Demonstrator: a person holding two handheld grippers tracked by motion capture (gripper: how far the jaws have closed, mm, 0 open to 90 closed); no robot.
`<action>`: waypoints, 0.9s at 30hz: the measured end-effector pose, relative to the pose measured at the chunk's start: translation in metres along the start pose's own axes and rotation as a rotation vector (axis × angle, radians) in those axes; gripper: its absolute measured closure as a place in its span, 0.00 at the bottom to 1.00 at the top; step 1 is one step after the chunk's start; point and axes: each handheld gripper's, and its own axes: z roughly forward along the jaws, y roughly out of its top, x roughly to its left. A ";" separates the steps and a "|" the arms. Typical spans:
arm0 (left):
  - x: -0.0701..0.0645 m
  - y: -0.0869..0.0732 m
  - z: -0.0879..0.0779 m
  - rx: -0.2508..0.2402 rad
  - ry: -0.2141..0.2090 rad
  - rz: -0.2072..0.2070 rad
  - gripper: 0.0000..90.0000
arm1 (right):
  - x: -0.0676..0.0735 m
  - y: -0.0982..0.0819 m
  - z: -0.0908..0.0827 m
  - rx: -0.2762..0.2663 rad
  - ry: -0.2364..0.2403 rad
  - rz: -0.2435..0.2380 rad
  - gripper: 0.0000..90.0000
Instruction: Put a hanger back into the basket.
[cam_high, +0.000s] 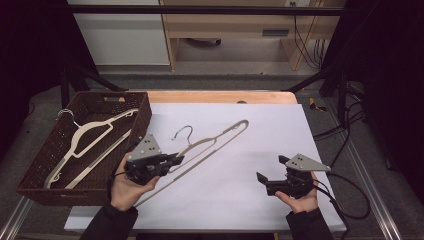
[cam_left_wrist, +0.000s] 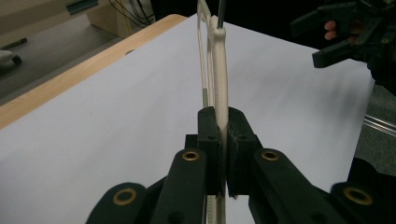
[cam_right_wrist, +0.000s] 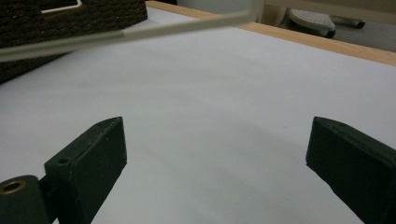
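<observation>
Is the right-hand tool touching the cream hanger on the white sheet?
Apart. In the high view the right tool sits away from the hanger, bare sheet between them; its jaws stand wide with nothing inside.

In the left gripper view the left gripper (cam_left_wrist: 223, 140) hides the stretch of the cream hanger (cam_left_wrist: 219, 70) pinched between its jaws, and the hanger's hook runs off the top edge. In the right gripper view the hanger's bar (cam_right_wrist: 140, 32) is blurred and cut off at both ends, and the brown basket (cam_right_wrist: 70, 23) is cropped by the top-left corner.
</observation>
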 end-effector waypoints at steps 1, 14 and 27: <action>0.004 0.003 -0.005 0.001 0.004 0.001 0.96 | -0.001 -0.001 -0.001 -0.004 -0.005 0.005 0.06; 0.055 0.032 -0.081 -0.033 0.118 0.005 0.96 | -0.007 -0.003 -0.010 -0.016 -0.052 0.017 0.04; 0.131 0.014 -0.122 -0.043 0.210 -0.051 0.96 | -0.008 -0.003 -0.009 -0.013 -0.057 0.014 0.04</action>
